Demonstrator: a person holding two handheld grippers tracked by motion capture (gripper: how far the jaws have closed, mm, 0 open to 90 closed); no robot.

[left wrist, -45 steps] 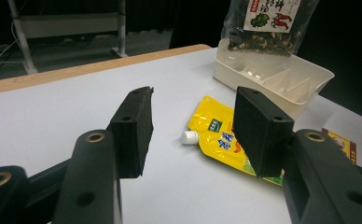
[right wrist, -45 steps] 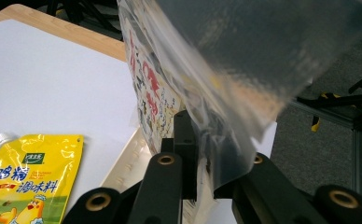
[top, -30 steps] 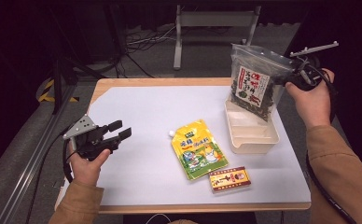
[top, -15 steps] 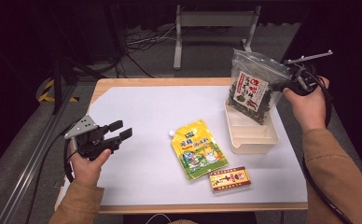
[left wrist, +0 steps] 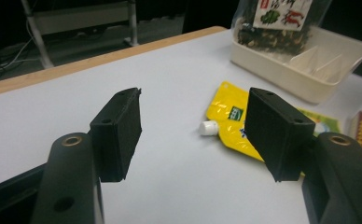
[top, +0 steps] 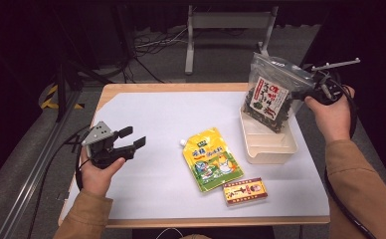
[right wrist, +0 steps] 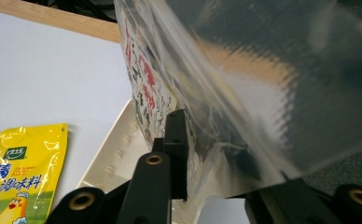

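Seaweed bag (top: 269,97), a clear zip pouch of dark dried leaves, hangs tilted from the right gripper (top: 308,92), its lower end already down in the far compartment of the cream divided tray (top: 270,148). The right gripper view shows the left-hand pad against the bag's printed face, while the other pad is hidden behind the plastic; the jaws have just been opening with the bag between them, so I judge the release is under way, though I cannot tell if the grip has fully let go. That would make one item nearly placed. Below and to the left of that gripper, the yellow spouted sauce pouch (top: 211,158) and the small red box (top: 245,190) lie on the white table (top: 156,114), untouched. The left gripper (top: 131,141) hovers well apart, its jaws moderately spread on nothing, having just been opening too.
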